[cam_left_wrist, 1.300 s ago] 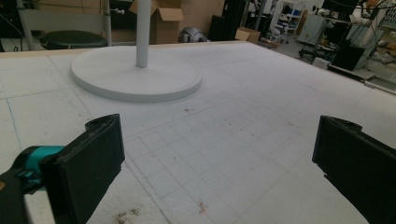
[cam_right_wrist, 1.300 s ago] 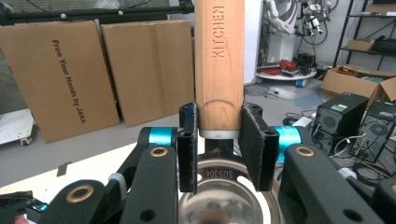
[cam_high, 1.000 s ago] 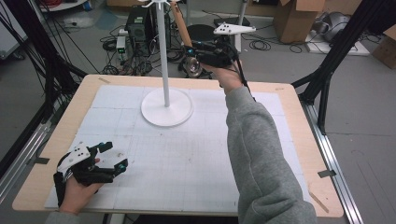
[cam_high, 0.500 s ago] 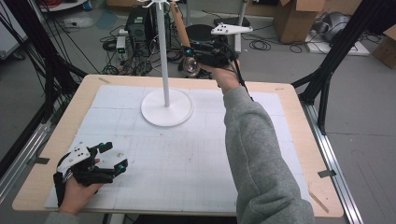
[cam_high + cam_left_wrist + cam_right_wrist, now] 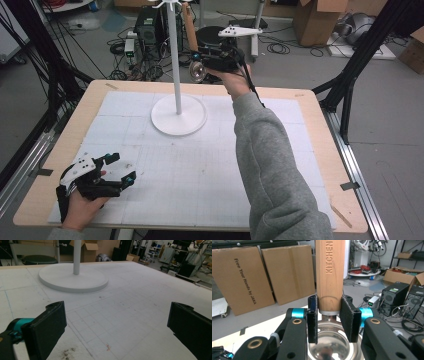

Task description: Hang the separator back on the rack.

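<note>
Beside the stand's pole (image 5: pixel 174 55), right gripper (image 5: pixel 212 56), clamping the ladle (image 5: pixel 329 277), is edging higher toward the hook; left gripper (image 5: pixel 112 170) is resting wide.

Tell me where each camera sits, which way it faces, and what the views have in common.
High view: above the person's side, looking forward and down at the table; both forearms, the left gripper and right gripper show.
Left gripper view: low over the table, looking between its open jaws toward the white stand.
Right gripper view: raised, looking along jaws shut on a ladle, boxes behind.
Shared: the stand appears in the high and left gripper views; the ladle in the high and right gripper views.
</note>
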A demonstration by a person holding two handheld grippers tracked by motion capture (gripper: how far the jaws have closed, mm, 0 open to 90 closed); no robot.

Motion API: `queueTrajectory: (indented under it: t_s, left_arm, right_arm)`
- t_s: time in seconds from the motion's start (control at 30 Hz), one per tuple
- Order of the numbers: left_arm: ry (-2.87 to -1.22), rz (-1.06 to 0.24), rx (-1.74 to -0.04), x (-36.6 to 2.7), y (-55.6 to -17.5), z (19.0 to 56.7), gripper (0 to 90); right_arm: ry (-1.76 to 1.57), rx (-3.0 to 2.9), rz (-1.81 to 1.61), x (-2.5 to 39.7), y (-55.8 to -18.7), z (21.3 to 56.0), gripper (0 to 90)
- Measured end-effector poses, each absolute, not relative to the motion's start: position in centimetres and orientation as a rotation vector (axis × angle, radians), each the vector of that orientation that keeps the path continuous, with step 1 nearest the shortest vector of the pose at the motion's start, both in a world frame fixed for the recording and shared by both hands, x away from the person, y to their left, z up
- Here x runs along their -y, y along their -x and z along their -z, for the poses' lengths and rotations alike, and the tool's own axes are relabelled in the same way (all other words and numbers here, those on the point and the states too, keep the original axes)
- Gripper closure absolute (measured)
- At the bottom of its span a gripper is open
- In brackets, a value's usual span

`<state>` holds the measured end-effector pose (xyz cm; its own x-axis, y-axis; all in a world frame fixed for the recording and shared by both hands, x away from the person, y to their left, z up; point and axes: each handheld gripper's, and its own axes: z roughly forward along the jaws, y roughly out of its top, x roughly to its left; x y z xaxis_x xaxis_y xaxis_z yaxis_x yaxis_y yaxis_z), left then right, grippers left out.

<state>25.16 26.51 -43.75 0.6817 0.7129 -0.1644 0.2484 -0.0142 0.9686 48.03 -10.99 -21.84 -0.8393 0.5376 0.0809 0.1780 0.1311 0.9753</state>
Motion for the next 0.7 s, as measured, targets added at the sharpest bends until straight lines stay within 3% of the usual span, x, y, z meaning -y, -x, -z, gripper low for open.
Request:
queueTrajectory:
  t_s: [0.7]
  left_arm:
    - [-1.583, -0.438, -0.812, -26.6, -25.1, 43.8, 2.8]
  right_arm:
    - [-0.724, -2.099, -1.696, 9.4, -48.3, 22.0, 69.0]
